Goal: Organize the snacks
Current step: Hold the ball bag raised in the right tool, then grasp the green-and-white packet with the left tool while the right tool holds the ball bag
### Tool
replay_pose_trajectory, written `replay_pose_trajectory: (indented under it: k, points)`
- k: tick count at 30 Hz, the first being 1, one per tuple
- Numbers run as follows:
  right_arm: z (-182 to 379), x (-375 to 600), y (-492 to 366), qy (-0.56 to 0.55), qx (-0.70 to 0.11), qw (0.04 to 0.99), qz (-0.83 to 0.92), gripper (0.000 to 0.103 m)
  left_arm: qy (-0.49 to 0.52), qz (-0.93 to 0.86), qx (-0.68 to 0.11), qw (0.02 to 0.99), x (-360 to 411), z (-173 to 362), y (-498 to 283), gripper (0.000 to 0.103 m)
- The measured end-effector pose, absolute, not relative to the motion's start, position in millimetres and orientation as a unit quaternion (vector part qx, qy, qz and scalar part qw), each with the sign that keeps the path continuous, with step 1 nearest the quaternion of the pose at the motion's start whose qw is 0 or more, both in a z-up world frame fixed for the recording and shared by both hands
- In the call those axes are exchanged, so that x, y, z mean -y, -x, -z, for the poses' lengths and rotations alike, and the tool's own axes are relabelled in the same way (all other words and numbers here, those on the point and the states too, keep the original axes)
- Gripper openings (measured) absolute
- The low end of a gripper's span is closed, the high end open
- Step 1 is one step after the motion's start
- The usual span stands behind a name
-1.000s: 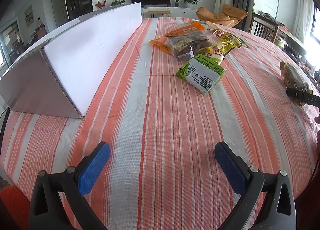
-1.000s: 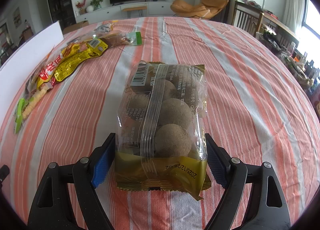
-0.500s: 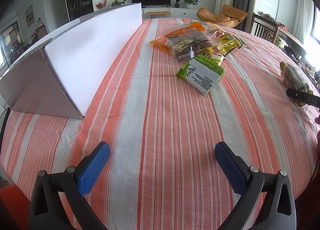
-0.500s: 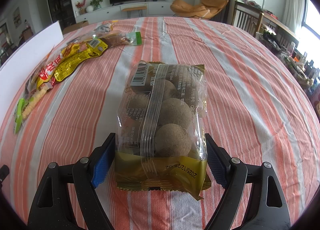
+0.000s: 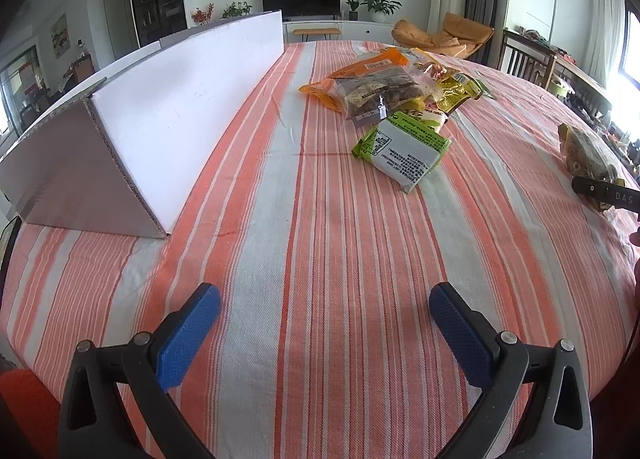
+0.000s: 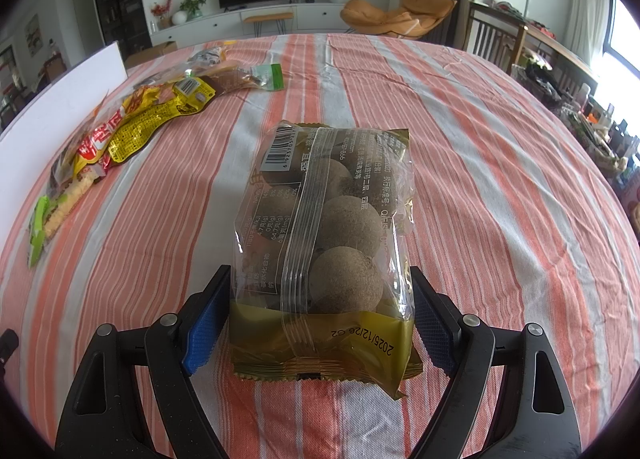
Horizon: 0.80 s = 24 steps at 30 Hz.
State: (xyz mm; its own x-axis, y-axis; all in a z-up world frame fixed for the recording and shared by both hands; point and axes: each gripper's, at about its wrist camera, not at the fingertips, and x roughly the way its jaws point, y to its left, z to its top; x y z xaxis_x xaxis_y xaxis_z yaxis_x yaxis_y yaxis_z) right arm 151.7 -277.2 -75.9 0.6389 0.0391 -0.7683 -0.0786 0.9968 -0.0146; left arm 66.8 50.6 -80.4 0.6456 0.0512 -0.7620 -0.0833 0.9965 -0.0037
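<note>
A clear and gold bag of round brown snack balls (image 6: 332, 211) lies lengthwise on the striped tablecloth. My right gripper (image 6: 320, 291) stands around its near end, and both blue pads touch the bag's sides. In the left wrist view the same bag (image 5: 588, 151) shows at the far right. My left gripper (image 5: 324, 299) hangs open over bare cloth with nothing between its fingers. A pile of snack packs (image 5: 396, 87) lies ahead of it, with a green and white pack (image 5: 404, 151) nearest.
A long white cardboard box (image 5: 168, 107) lies open along the left side of the table (image 5: 320, 239). Yellow and red snack packs (image 6: 136, 135) lie left of the right gripper. Chairs and a TV cabinet stand beyond the far edge.
</note>
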Motion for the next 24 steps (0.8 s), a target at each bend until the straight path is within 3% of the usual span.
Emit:
replay_pose_trajectory:
  k: [9,15,24]
  points:
    - [76,277,-152,0.023,-0.424,0.905,-0.032,0.086,0.011,0.003,-0.445,0.895,-55,78,-74,0.103]
    - [76,277,-152,0.023,-0.424,0.905,-0.032,0.086,0.103,0.091,-0.451,0.882,-66,68,-89,0.103]
    - [76,277,-152,0.024,-0.424,0.905,-0.032,0.086,-0.060,0.136,-0.439,0.886,-31,50,-175,0.103]
